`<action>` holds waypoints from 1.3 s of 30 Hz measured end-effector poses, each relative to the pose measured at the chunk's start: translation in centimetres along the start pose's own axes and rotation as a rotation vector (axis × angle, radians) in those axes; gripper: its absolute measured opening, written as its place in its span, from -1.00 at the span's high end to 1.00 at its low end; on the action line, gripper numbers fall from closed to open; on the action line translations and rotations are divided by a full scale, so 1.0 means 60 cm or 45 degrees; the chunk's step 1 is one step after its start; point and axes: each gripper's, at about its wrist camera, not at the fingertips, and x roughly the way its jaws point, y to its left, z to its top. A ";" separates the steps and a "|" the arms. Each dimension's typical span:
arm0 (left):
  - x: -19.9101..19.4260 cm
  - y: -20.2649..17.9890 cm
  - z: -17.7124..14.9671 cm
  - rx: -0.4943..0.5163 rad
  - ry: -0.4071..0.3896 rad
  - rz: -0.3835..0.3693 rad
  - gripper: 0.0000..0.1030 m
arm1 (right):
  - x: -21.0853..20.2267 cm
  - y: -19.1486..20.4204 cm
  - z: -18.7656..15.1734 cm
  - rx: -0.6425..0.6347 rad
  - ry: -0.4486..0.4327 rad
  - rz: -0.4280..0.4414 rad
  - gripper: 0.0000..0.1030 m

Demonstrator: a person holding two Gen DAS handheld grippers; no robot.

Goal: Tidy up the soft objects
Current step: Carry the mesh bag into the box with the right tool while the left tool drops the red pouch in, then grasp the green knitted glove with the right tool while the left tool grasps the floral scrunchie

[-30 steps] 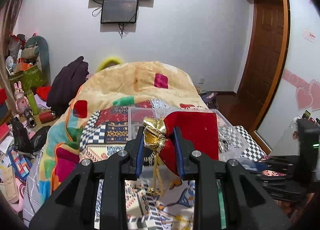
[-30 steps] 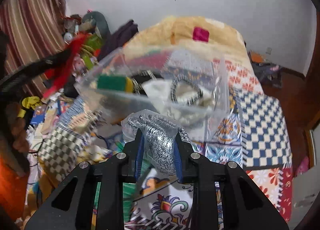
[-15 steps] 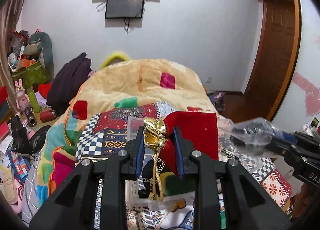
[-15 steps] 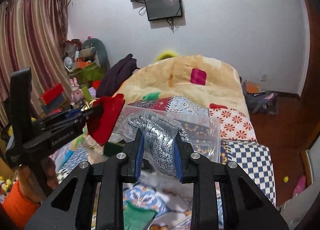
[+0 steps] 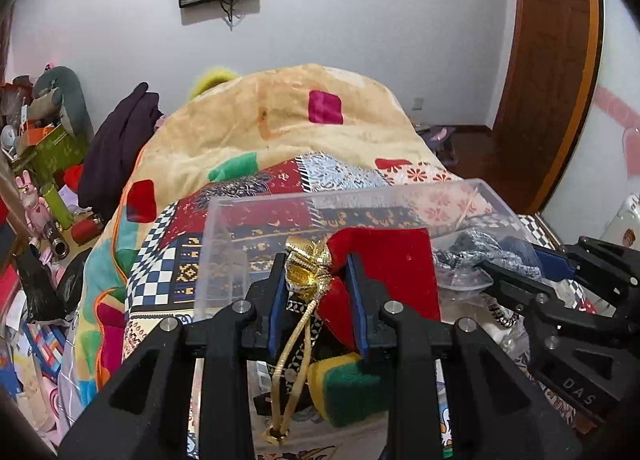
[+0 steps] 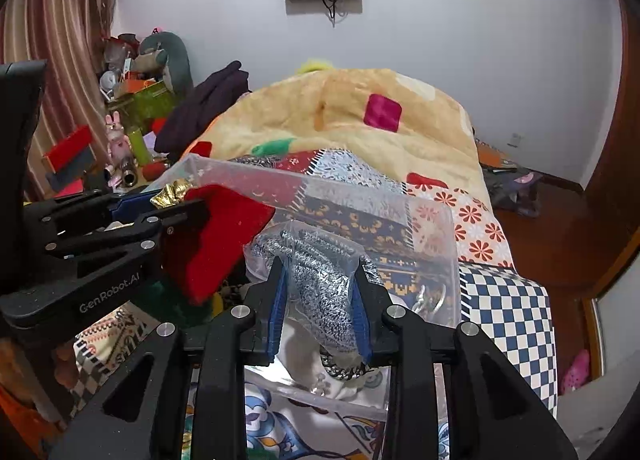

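Note:
My left gripper (image 5: 316,300) is shut on a red velvet pouch (image 5: 392,260) with a gold drawstring top (image 5: 306,266), held over a clear plastic bin (image 5: 280,202) on the bed. The left gripper with the pouch (image 6: 224,236) also shows in the right wrist view (image 6: 160,204). My right gripper (image 6: 320,308) is shut on a clear bag of grey speckled fabric (image 6: 320,272), also above the bin (image 6: 420,212); it shows at the right of the left wrist view (image 5: 508,260). A yellow-green sponge (image 5: 348,384) and a dark patterned item lie inside the bin.
The bin sits on a patchwork quilt (image 5: 168,260) with a tan blanket (image 5: 300,128) heaped behind. Toys, boxes and dark clothing (image 5: 116,156) crowd the left side. A wooden door (image 5: 552,60) stands at the right. A checkered bed part (image 6: 504,316) lies right.
Both grippers have come down and closer together over the bin, each still holding its item. The right gripper's bag now sits right beside the red pouch.

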 end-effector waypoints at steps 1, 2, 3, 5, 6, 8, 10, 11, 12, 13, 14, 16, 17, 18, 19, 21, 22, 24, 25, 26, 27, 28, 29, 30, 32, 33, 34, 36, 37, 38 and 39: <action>0.002 -0.001 -0.001 0.003 0.007 0.000 0.39 | 0.000 -0.001 0.000 -0.001 0.008 0.003 0.42; 0.003 -0.001 -0.002 0.001 0.016 -0.003 0.26 | 0.000 -0.001 0.000 -0.002 0.013 0.005 0.35; 0.003 0.000 -0.003 -0.003 0.021 -0.006 0.13 | -0.002 -0.001 -0.001 -0.002 0.018 0.002 0.24; 0.002 0.002 -0.005 -0.011 0.024 -0.016 0.01 | -0.005 -0.002 0.000 -0.005 0.021 -0.011 0.06; -0.002 0.002 -0.007 -0.010 0.021 -0.020 -0.02 | -0.008 -0.002 0.000 -0.006 0.016 -0.014 -0.03; -0.009 0.001 -0.007 -0.009 0.015 -0.029 -0.04 | -0.017 -0.004 0.000 -0.006 0.004 -0.007 -0.11; -0.020 0.003 -0.007 -0.011 0.003 -0.044 -0.07 | -0.026 -0.005 0.001 -0.004 -0.008 0.003 -0.17; -0.029 0.005 -0.007 -0.015 -0.011 -0.052 -0.10 | -0.030 -0.006 0.002 -0.001 -0.016 0.006 -0.22; -0.036 0.006 -0.008 -0.019 -0.021 -0.056 -0.16 | -0.037 -0.008 0.001 0.004 -0.028 0.010 -0.28; -0.044 0.008 -0.007 -0.025 -0.036 -0.060 -0.18 | -0.049 -0.010 0.001 0.008 -0.046 0.016 -0.31; -0.054 0.009 -0.007 -0.031 -0.053 -0.064 -0.22 | -0.053 -0.010 0.002 0.010 -0.056 0.018 -0.37; -0.075 0.013 -0.007 -0.043 -0.087 -0.074 -0.26 | -0.075 -0.012 0.002 0.011 -0.092 0.014 -0.43; -0.087 0.014 -0.007 -0.049 -0.105 -0.082 -0.29 | -0.081 -0.011 0.002 0.008 -0.103 0.012 -0.48; -0.096 0.016 -0.006 -0.052 -0.117 -0.088 -0.32 | -0.091 -0.011 0.002 0.007 -0.120 0.005 -0.56; -0.107 0.016 -0.007 -0.055 -0.133 -0.092 -0.33 | -0.103 -0.011 0.001 0.006 -0.140 -0.001 -0.61; -0.129 0.017 -0.008 -0.051 -0.165 -0.098 -0.40 | -0.119 -0.009 0.001 0.007 -0.171 -0.003 -0.69; -0.142 0.015 -0.010 -0.044 -0.184 -0.099 -0.43 | -0.130 -0.008 0.001 0.006 -0.186 -0.001 -0.70; -0.160 0.013 -0.014 -0.028 -0.209 -0.097 -0.55 | -0.142 -0.004 0.001 0.004 -0.205 0.004 -0.80; -0.169 0.011 -0.017 -0.018 -0.222 -0.094 -0.57 | -0.151 -0.002 0.000 0.003 -0.219 0.011 -0.84; -0.177 0.008 -0.021 -0.008 -0.233 -0.094 -0.61 | -0.155 -0.001 0.001 0.002 -0.225 0.015 -0.93; -0.186 0.006 -0.025 0.004 -0.242 -0.094 -0.66 | -0.162 0.002 -0.001 -0.001 -0.236 0.020 -0.98; -0.194 0.004 -0.030 0.014 -0.250 -0.095 -0.69 | -0.168 0.005 -0.003 -0.005 -0.246 0.024 -0.98; -0.200 0.003 -0.036 0.020 -0.255 -0.096 -0.76 | -0.172 0.008 -0.005 -0.011 -0.251 0.026 -0.98; -0.206 0.001 -0.042 0.025 -0.259 -0.096 -0.81 | -0.176 0.011 -0.009 -0.018 -0.254 0.028 -0.99; -0.213 0.000 -0.054 0.030 -0.259 -0.102 -0.87 | -0.179 0.016 -0.018 -0.029 -0.249 0.036 -0.99; -0.214 -0.001 -0.061 0.034 -0.253 -0.108 -0.89 | -0.179 0.019 -0.024 -0.032 -0.242 0.044 -0.99; -0.214 -0.003 -0.070 0.039 -0.241 -0.110 -0.89 | -0.179 0.021 -0.031 -0.036 -0.233 0.050 -0.99; -0.208 -0.005 -0.083 0.044 -0.213 -0.110 -0.89 | -0.175 0.024 -0.047 -0.043 -0.206 0.065 -0.99; -0.201 -0.005 -0.091 0.047 -0.188 -0.111 -0.89 | -0.170 0.026 -0.057 -0.044 -0.183 0.076 -0.99; -0.195 -0.005 -0.101 0.048 -0.163 -0.109 -0.89 | -0.164 0.027 -0.067 -0.040 -0.158 0.090 -0.99; -0.191 -0.004 -0.108 0.048 -0.143 -0.107 -0.89 | -0.164 0.030 -0.077 -0.035 -0.138 0.100 -0.99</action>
